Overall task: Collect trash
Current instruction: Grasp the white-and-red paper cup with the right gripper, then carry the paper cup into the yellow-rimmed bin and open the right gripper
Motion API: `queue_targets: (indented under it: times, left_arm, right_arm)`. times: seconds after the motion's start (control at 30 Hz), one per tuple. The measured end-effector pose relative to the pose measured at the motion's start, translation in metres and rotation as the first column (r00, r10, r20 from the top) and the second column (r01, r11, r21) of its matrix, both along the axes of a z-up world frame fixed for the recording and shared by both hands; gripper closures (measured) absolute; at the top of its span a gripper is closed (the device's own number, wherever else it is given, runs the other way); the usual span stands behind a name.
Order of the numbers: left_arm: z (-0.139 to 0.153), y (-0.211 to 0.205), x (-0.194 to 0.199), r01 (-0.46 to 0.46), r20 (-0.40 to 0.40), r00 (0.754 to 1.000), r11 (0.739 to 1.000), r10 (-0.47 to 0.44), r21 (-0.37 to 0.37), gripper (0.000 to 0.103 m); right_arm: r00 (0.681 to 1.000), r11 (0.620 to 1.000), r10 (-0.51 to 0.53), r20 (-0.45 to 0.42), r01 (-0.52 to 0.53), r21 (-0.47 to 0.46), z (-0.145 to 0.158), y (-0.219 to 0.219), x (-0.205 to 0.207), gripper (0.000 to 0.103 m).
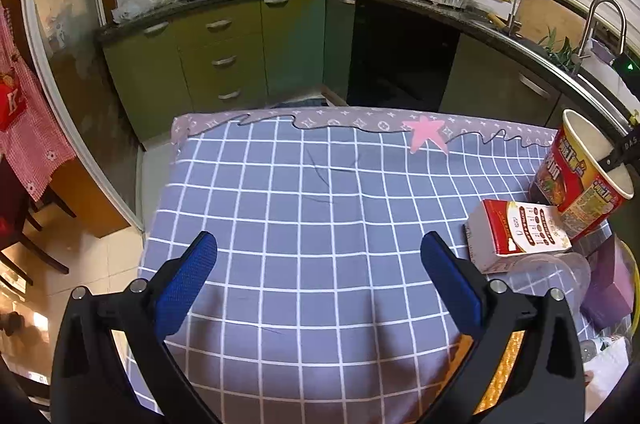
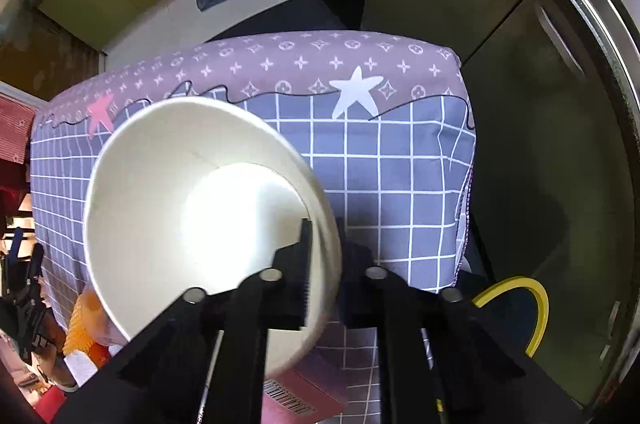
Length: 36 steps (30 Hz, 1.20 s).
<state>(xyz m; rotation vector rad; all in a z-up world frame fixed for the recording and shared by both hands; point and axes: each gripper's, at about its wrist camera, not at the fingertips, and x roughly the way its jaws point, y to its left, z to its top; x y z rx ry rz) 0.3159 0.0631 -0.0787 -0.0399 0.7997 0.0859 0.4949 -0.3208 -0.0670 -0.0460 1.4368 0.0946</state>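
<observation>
Blue pads of my left gripper point(image 1: 318, 264) stand apart over the bare checked table point(image 1: 304, 184), nothing between them. Noodle cup point(image 1: 584, 180), tilted, hangs at the table's right edge beside a carton point(image 1: 516, 238).

From the right wrist, my right gripper point(image 2: 324, 264) is clamped on the cup's rim point(image 2: 320, 208), one finger inside the wall, one outside. I judge a bin is the next target; a yellow-rimmed container point(image 2: 536, 304) sits beyond the table's right edge.

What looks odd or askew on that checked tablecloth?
The red paper noodle cup leans over instead of standing, because the right gripper pinches its rim. Beside it, a white and red carton lies on its side.
</observation>
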Motion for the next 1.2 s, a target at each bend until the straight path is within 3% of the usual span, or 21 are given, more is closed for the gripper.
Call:
queue_targets:
  times: [0.13,0.27,0.4,0.53,0.63,0.83,1.0,1.2]
  left_arm:
    - [0.001,0.003,-0.001,0.005,-0.001,1.0,0.999,-0.005,-0.033,0.006]
    - [0.001,0.001,-0.002,0.008,0.004,1.0,1.0,-0.008,-0.028,0.006]
    - [0.003,-0.002,-0.004,0.017,0.014,1.0,0.999,-0.016,-0.028,0.006]
    - [0.007,-0.005,-0.007,0.023,0.026,0.999,1.0,-0.022,-0.021,0.006]
    - [0.01,-0.007,-0.009,0.031,0.034,0.999,0.999,-0.031,-0.024,0.006]
    - [0.011,-0.013,-0.011,0.04,0.046,0.998,0.999,-0.039,-0.014,0.006]
    - [0.009,-0.018,-0.012,0.053,0.041,0.998,0.999,-0.053,0.0,0.006]
    - [0.008,-0.023,-0.011,0.061,0.04,0.997,0.998,-0.061,0.007,0.006]
  right_arm:
    - [1.0,0.998,-0.02,0.021,0.019,0.058,0.008,-0.006,-0.004,0.098]
    - [0.997,0.994,-0.045,0.07,0.038,0.101,0.039,-0.023,-0.017,0.098]
    - [0.982,0.98,-0.125,0.138,0.101,0.171,0.085,-0.077,-0.048,0.098]
    - [0.957,0.96,-0.245,0.154,0.218,0.173,0.098,-0.15,-0.091,0.098]
    - [0.928,0.929,-0.355,0.115,0.336,0.153,0.075,-0.213,-0.127,0.098]
    - [0.85,0.841,-0.527,-0.005,0.523,0.138,-0.027,-0.299,-0.173,0.097]
    - [0.811,0.801,-0.581,-0.059,0.583,0.137,-0.092,-0.32,-0.181,0.095]
    - [0.786,0.771,-0.61,-0.1,0.618,0.153,-0.136,-0.322,-0.171,0.091]
